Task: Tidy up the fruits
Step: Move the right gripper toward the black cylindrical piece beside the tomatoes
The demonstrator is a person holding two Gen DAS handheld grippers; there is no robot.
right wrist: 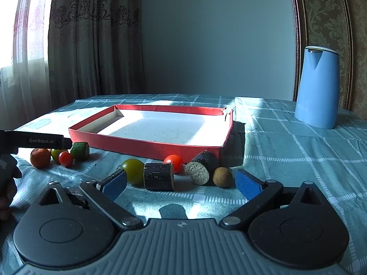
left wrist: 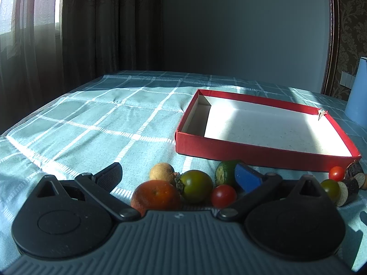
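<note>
A shallow red box (left wrist: 263,153) (right wrist: 146,144) with a white floor stands empty on the checked cloth. My left gripper (left wrist: 181,176) is open, its jaws wide around a cluster: an orange fruit (left wrist: 156,194), a green tomato (left wrist: 196,185), a tan round fruit (left wrist: 161,171), a red cherry tomato (left wrist: 223,196) and a green cut piece (left wrist: 226,171). My right gripper (right wrist: 181,181) is open just before a green tomato (right wrist: 133,170), a dark cut cylinder (right wrist: 159,176), a red tomato (right wrist: 173,161), a dark cut piece with a pale face (right wrist: 201,166) and a small brown fruit (right wrist: 222,177).
A blue kettle (right wrist: 317,87) stands at the back right of the table. The left gripper's body (right wrist: 34,141) shows at the left edge of the right wrist view. The cloth-covered table (left wrist: 91,123) stretches left toward the curtains (left wrist: 91,23).
</note>
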